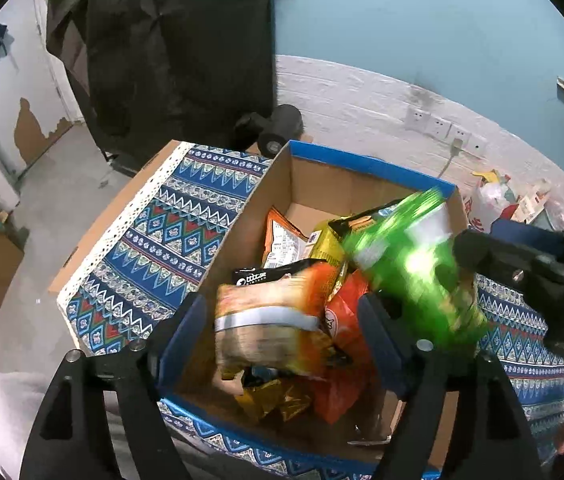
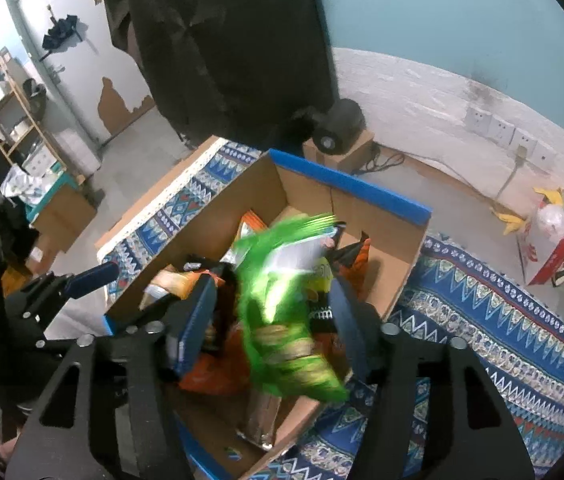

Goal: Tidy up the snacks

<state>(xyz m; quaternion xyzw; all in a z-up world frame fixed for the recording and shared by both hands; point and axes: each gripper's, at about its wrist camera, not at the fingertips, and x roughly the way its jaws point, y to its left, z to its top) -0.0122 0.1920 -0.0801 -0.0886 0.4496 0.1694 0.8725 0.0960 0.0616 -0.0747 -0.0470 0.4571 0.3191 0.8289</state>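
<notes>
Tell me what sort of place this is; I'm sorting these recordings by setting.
Probably a lived-in spare or storage room, not a kitchen. A door with peeling paint, wooden shelving stacked with boxes and a table under a patterned cloth holding a cardboard box of snack bags suggest it.

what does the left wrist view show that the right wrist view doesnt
Only the left wrist view: the orange-and-tan snack bag, blurred, between the open left gripper fingers, with no pad pressing it, and the right gripper's body at the right edge.

Only the right wrist view: a wooden shelf rack by the door, a brown box under the black device, and the left gripper's body at the left edge.

Both: the blue-rimmed cardboard box of snacks, the blurred green snack bag between the open right gripper fingers, and the patterned cloth.
</notes>
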